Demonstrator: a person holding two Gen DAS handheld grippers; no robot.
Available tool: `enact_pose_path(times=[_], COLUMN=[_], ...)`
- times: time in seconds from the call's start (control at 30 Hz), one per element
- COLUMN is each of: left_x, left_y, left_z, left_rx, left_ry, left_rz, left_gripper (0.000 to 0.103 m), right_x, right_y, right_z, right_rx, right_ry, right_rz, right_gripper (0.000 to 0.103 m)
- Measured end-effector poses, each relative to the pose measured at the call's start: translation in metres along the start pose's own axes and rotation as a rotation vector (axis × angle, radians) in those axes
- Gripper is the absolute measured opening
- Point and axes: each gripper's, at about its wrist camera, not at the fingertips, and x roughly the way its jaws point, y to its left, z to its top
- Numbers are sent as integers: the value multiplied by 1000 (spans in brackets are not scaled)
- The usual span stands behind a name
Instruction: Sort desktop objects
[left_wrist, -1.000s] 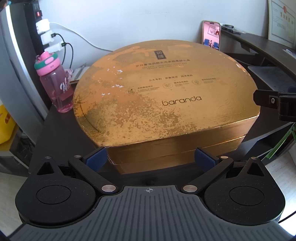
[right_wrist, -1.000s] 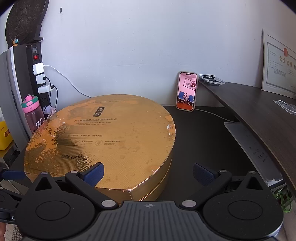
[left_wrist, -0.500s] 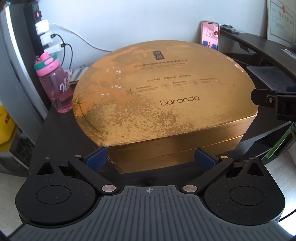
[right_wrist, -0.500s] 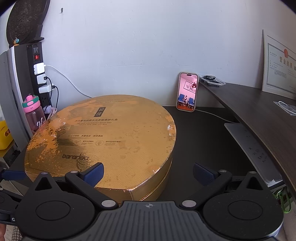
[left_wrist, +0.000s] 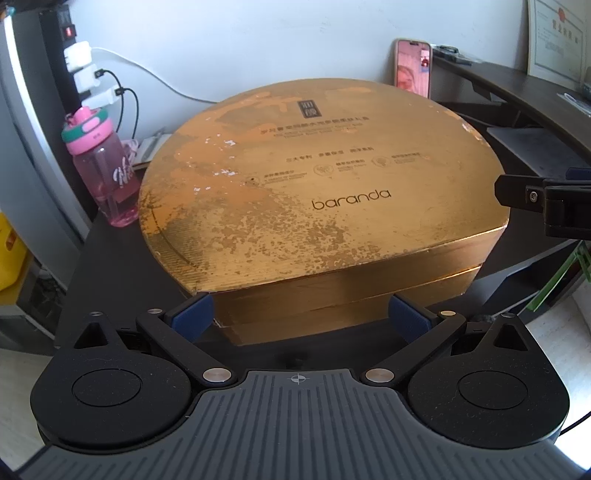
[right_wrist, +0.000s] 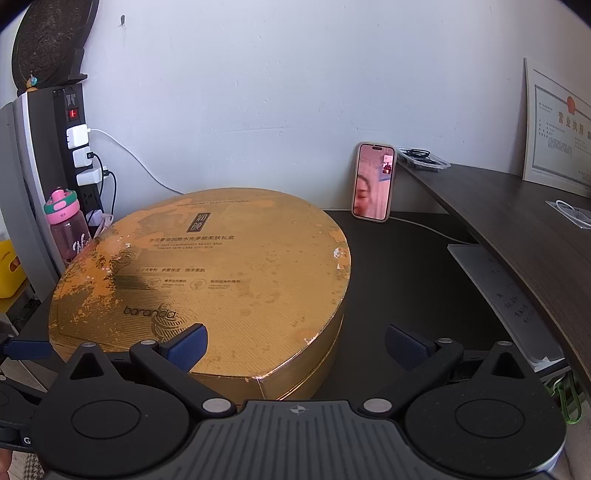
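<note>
A large worn gold "baranda" gift box (left_wrist: 314, 192) lies on the dark desk (right_wrist: 406, 280); it also shows in the right wrist view (right_wrist: 221, 280). My left gripper (left_wrist: 301, 314) is open, its blue pads either side of the box's near edge, close to its front wall. My right gripper (right_wrist: 295, 347) is open, hovering above the box's near right corner, empty. Its finger shows at the right of the left wrist view (left_wrist: 532, 195). A pink water bottle (left_wrist: 99, 170) stands left of the box.
A phone (right_wrist: 373, 182) leans on the wall behind the box. A power strip with chargers (right_wrist: 79, 147) hangs at the left. A raised dark shelf (right_wrist: 517, 221) with a framed certificate (right_wrist: 557, 129) runs along the right, papers (right_wrist: 498, 295) below it. A yellow bin (left_wrist: 9, 254) sits far left.
Both views have shifted only slightly. The phone screen now shows a different picture. Both grippers stay open.
</note>
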Motion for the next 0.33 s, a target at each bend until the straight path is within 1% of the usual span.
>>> enact_pose_path(times=[0.33], left_x=[0], left_y=[-1], left_z=[0], left_rx=[7], left_ry=[-12], left_rz=[-5], left_gripper=[103], right_x=[1], right_y=[-1], right_z=[0], right_rx=[6], right_ry=[4], right_rz=[-1], right_gripper=[102])
